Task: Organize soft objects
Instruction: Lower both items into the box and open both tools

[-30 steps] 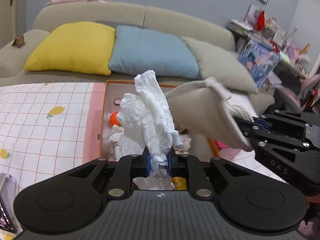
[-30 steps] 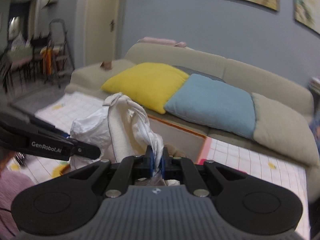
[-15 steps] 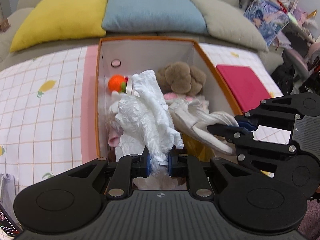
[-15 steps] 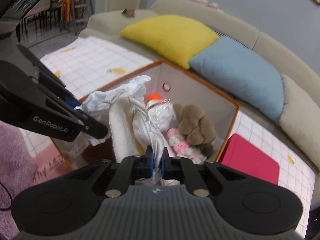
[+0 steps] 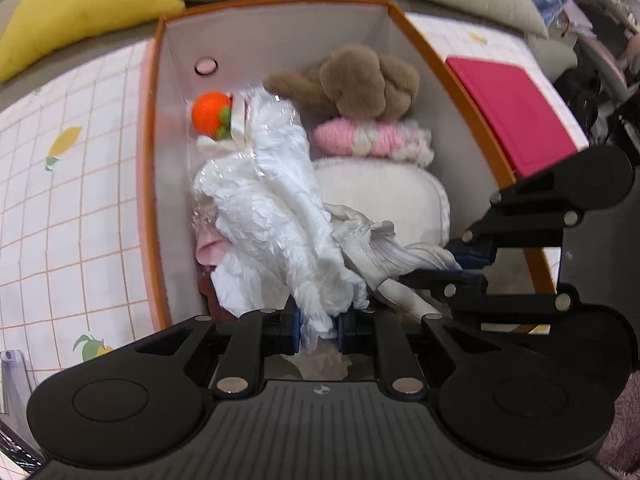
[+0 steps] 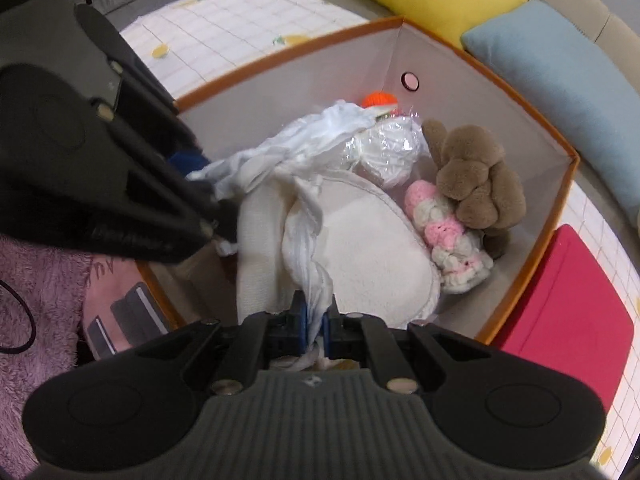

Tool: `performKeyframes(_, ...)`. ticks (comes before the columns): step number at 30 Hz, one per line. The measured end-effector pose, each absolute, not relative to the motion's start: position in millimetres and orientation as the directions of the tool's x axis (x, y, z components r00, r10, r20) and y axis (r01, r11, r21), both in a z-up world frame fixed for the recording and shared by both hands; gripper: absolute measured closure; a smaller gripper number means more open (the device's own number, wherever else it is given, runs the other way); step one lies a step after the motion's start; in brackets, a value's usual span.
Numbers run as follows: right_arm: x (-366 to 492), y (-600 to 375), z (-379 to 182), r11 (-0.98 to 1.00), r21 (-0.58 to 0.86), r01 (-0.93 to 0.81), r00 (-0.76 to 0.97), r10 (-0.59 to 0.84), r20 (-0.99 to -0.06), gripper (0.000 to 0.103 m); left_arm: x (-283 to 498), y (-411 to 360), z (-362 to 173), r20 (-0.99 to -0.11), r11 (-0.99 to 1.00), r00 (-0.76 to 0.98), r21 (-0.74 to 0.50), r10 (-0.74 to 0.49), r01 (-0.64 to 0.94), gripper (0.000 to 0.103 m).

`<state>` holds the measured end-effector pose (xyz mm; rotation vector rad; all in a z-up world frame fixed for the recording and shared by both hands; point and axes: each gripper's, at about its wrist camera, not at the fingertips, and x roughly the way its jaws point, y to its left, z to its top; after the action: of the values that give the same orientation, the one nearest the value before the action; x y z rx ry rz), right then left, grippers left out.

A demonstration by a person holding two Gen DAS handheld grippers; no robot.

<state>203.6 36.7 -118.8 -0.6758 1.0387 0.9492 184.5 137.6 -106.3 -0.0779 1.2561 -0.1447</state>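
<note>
An orange-rimmed box on the checked cloth already holds a cream cushion, a brown plush and pink yarn. Both tools hang over it, so the step looks like lowering cloth in. The left gripper pinches a white crinkled sheet; the right gripper is clamped on a cream cloth strip. Next, likely release; the toys crowd the space.
</note>
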Motion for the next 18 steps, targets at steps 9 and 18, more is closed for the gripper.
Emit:
performKeyframes(9,222.8,45.9,-136.2,0.456,0.057,-0.888,0.065,0.248,-0.967,0.093,192.9,143.5,-123.2,-0.956,0.981,0.219,-0.194,-0.195,0.026,0.071)
performKeyframes(18,228.9,31.7,-110.8,0.472,0.073,-0.879,0.065,0.27,-0.961,0.064,183.4,148.8,-92.0,-0.945,0.975,0.24,-0.216,-0.221,0.046,0.04)
